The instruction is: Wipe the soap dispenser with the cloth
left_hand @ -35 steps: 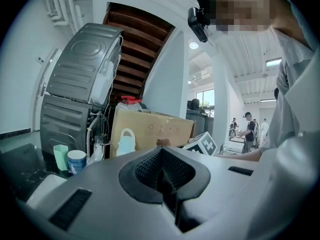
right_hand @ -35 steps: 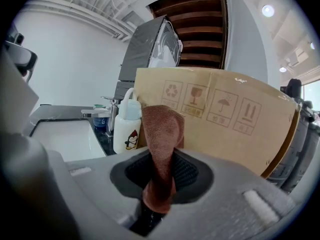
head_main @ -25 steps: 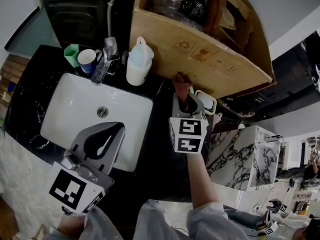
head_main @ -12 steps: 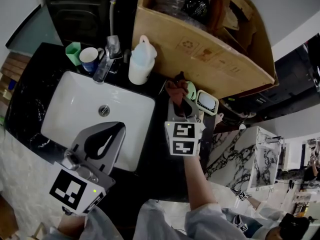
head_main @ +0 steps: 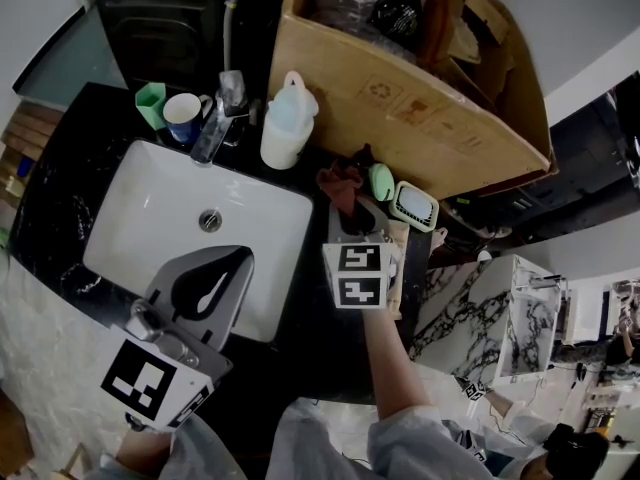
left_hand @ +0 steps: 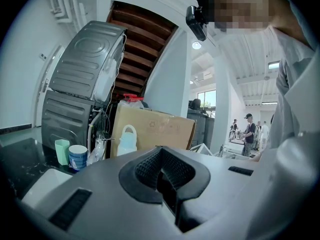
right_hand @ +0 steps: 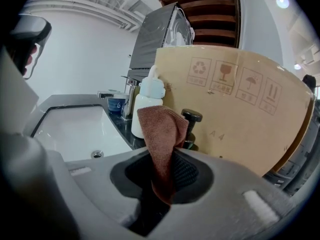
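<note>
Brown cloth (right_hand: pixel 162 134) pinched tight in right gripper (right_hand: pixel 167 176), sticking up just in front of black soap dispenser (right_hand: pixel 192 117) beside cardboard box (right_hand: pixel 235 114); left gripper (head_main: pixel 225 268) squeezed together, nothing between, over white sink (head_main: pixel 140 228) near edge.

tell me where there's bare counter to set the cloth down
Bare black counter lies left of the sink, and in the strip between the sink's right rim and the right hand-held gripper holding the cloth. The sink itself is bare too. Crowded at the back: cups, faucet, white bottle, then a tray by the cardboard box.
</note>
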{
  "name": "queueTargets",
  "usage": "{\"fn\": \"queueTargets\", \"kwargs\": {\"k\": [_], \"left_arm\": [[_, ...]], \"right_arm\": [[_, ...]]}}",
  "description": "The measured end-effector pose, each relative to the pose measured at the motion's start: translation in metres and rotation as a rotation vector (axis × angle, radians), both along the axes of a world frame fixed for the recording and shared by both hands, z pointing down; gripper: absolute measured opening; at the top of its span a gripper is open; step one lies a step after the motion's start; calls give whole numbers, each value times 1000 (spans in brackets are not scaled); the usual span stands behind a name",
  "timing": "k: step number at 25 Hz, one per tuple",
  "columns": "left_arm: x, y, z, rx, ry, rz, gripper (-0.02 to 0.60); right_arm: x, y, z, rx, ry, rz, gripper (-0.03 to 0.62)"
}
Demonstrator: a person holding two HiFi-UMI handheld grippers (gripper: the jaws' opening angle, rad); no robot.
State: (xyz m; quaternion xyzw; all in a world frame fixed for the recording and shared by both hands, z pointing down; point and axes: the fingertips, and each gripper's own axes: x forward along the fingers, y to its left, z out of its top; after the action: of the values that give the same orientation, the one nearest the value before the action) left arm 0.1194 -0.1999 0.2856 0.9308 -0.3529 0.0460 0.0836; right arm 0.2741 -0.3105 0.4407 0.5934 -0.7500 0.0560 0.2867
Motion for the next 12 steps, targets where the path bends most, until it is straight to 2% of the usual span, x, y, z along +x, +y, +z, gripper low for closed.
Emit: {"fn": "queueTargets", "kwargs": {"k": [3, 7, 12], "left_arm": [[-2, 1, 0, 1, 2, -1, 3], [-5, 1, -1, -1, -3, -4, 3], [-6, 0, -2, 4, 6, -2, 3]], "right_arm": [[-3, 2, 7, -34, -8, -4, 75], [-3, 5, 25, -95, -84, 22, 75], [-4, 8, 22, -100, -93, 25, 75]]}}
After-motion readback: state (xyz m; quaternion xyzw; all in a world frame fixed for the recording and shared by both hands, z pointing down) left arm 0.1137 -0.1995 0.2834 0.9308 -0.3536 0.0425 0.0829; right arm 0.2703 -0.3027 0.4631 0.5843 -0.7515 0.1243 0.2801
